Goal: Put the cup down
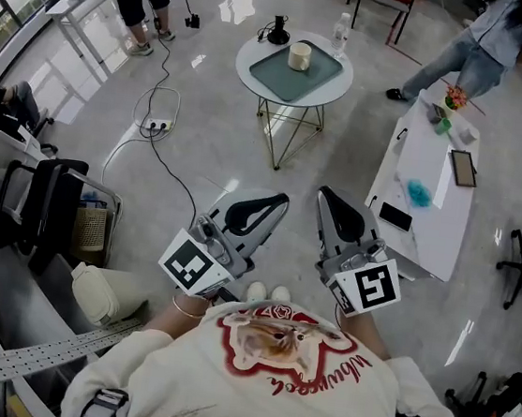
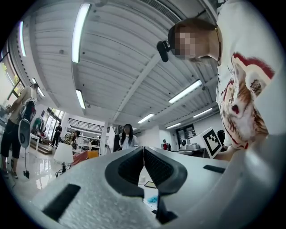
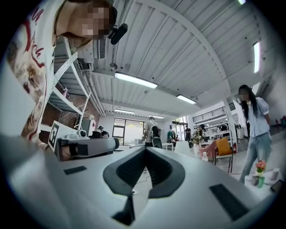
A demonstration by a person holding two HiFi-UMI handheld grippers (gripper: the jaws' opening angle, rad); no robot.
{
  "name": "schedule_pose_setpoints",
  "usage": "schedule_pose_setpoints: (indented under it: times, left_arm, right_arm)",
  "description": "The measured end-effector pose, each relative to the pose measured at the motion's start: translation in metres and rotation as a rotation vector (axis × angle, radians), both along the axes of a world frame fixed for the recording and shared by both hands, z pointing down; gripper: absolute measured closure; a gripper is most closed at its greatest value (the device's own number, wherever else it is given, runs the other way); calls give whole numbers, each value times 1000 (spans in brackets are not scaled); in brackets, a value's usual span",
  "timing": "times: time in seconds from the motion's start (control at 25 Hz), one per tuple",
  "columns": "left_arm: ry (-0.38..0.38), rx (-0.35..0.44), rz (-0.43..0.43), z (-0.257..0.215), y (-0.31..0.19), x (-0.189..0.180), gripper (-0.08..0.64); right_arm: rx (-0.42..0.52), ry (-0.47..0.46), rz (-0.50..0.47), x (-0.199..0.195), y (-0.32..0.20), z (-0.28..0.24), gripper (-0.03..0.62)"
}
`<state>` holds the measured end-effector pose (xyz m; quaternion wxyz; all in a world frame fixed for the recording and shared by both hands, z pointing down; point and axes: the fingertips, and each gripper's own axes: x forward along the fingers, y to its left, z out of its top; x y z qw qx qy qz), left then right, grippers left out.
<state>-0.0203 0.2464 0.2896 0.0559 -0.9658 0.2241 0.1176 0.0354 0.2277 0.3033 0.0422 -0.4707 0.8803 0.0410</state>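
Cup (image 1: 300,56): on tray (image 1: 322,76), far round table (image 1: 248,71). Left claw (image 1: 279,201), right claw (image 1: 326,198): both closed, empty, well apart from cup.

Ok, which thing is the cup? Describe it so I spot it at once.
Find the round white table at the top of the head view. On it lies a grey-green tray, and the cup is the only thing on that tray: a short cream cylinder, unlike the clear bottle and black object off the tray.
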Motion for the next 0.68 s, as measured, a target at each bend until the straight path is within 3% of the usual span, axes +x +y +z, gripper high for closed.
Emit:
schedule_pose_setpoints:
  times: [0.68]
  left_arm:
    - [5,3,-28,-6,3,-5,543]
  right_arm:
    - [12,-7,-13,-2,4,-5,565]
